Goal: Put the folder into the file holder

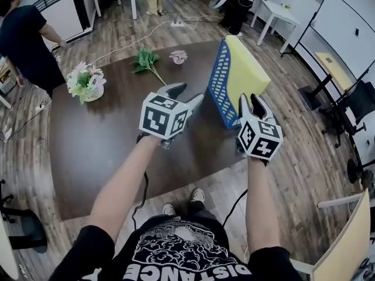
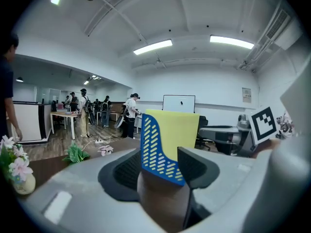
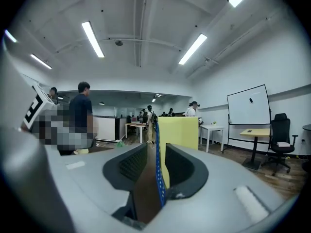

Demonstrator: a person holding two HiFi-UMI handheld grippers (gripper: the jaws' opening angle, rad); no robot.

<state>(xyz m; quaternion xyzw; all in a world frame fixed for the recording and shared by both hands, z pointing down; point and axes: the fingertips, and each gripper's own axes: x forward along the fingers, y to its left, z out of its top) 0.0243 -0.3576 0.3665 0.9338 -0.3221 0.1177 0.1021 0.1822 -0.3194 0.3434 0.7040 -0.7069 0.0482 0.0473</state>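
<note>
A blue perforated file holder stands upright at the right edge of the dark table, with the yellow folder inside it. My left gripper hovers just left of the holder's near end. Its jaws are apart with nothing between them; past them the holder and folder show ahead. My right gripper sits at the holder's near end. In the right gripper view the blue wall runs edge-on between the jaws with a gap on its left, and the folder is behind.
A vase of flowers stands at the table's left side. A green sprig and a pink flower lie at the far edge. A person stands at far left. Office chairs and a whiteboard are to the right.
</note>
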